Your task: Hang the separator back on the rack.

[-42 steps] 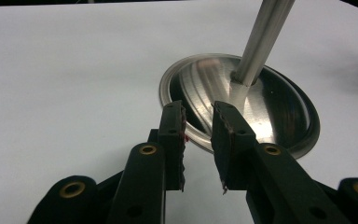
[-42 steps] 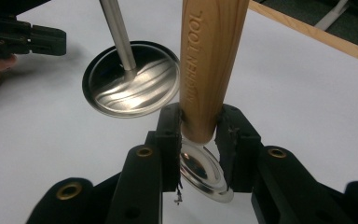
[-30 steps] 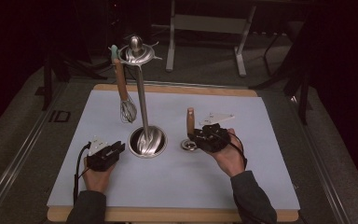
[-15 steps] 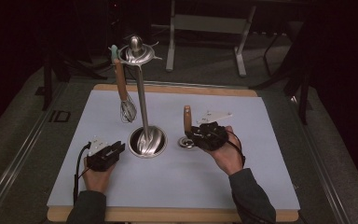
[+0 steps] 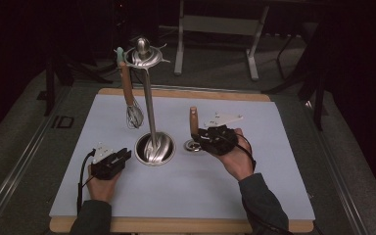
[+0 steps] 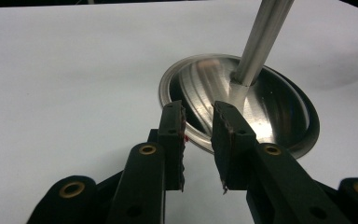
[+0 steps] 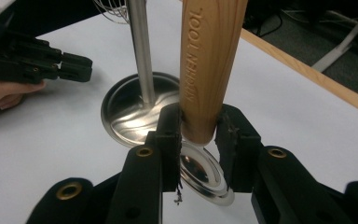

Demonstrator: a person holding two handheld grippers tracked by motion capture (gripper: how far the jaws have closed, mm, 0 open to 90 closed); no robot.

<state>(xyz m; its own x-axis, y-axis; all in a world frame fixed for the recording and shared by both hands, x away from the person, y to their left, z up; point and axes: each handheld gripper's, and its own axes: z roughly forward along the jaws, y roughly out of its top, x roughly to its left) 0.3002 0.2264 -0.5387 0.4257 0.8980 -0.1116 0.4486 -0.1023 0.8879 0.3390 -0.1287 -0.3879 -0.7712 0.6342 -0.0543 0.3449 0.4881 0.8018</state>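
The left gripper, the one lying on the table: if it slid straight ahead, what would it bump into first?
Most likely the round steel base of the utensil stand; the left gripper points right at its near rim.

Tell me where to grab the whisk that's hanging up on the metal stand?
Grip the whisk by its wooden handle, midway along, coming level from the open side away from the stand's pole. The handle hangs straight down and is smooth and round, while the wire loops below would bend and slip, and the top is hooked on the rack.

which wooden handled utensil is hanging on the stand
The whisk, hung by its handle from the stand. The other wooden-handled tool is clamped upright in the right gripper.
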